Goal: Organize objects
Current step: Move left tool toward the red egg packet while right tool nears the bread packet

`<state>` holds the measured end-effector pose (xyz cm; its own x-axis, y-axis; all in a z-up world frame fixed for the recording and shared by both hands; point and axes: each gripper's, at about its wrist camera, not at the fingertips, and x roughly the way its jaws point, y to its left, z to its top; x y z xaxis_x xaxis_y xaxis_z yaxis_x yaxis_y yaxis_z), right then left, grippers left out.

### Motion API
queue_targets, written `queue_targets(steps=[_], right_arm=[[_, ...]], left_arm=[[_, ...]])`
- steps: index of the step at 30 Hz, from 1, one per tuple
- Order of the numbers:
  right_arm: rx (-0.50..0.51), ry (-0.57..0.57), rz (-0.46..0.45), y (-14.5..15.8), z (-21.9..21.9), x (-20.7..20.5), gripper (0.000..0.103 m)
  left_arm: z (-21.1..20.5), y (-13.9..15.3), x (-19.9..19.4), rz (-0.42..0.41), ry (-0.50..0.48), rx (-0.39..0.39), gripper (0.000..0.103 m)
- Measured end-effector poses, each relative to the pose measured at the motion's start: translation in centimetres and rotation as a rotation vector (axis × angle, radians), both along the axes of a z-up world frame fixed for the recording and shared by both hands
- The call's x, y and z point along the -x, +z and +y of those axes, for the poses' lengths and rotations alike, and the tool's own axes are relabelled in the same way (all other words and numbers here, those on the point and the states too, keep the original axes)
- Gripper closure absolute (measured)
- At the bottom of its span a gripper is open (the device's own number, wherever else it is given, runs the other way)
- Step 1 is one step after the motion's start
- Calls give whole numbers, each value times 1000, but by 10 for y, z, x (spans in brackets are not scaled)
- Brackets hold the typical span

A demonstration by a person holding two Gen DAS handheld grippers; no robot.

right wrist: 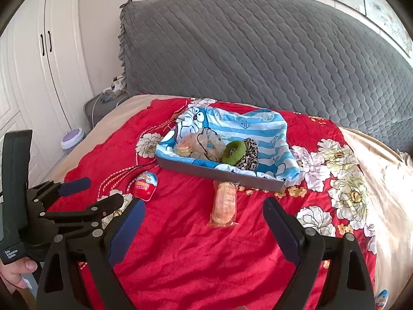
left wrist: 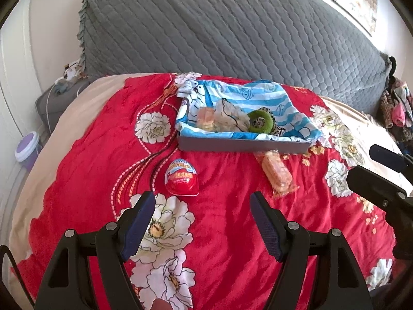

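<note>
A grey tray (left wrist: 242,145) lined with a blue striped cartoon cloth (left wrist: 258,95) stands on the red flowered bedspread. It holds a snack pack, a crumpled plastic bag (left wrist: 227,116), a green hair tie (left wrist: 260,121) and a leopard scrunchie. A red egg-shaped candy (left wrist: 182,177) lies in front of the tray at left; it also shows in the right wrist view (right wrist: 145,185). An orange wrapped snack (left wrist: 278,173) lies in front at right, also in the right wrist view (right wrist: 225,204). My left gripper (left wrist: 202,201) is open and empty, just short of the egg. My right gripper (right wrist: 204,208) is open and empty, just short of the snack.
A grey quilted headboard (left wrist: 232,31) rises behind the bed. A grey nightstand (left wrist: 55,103) and a purple-lidded tub (left wrist: 27,149) stand at the left. White wardrobe doors (right wrist: 38,77) are left. Clothes (left wrist: 397,108) pile at the right.
</note>
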<state>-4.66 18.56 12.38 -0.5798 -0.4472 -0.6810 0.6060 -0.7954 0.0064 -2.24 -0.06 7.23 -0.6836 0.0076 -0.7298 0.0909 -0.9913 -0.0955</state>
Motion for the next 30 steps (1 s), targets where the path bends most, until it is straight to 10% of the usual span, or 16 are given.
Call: queue_targets(steps=[30], right_arm=[[-74, 12, -109, -46, 7, -16, 10]], left_arm=[[10, -45, -19, -83, -9, 20, 26]])
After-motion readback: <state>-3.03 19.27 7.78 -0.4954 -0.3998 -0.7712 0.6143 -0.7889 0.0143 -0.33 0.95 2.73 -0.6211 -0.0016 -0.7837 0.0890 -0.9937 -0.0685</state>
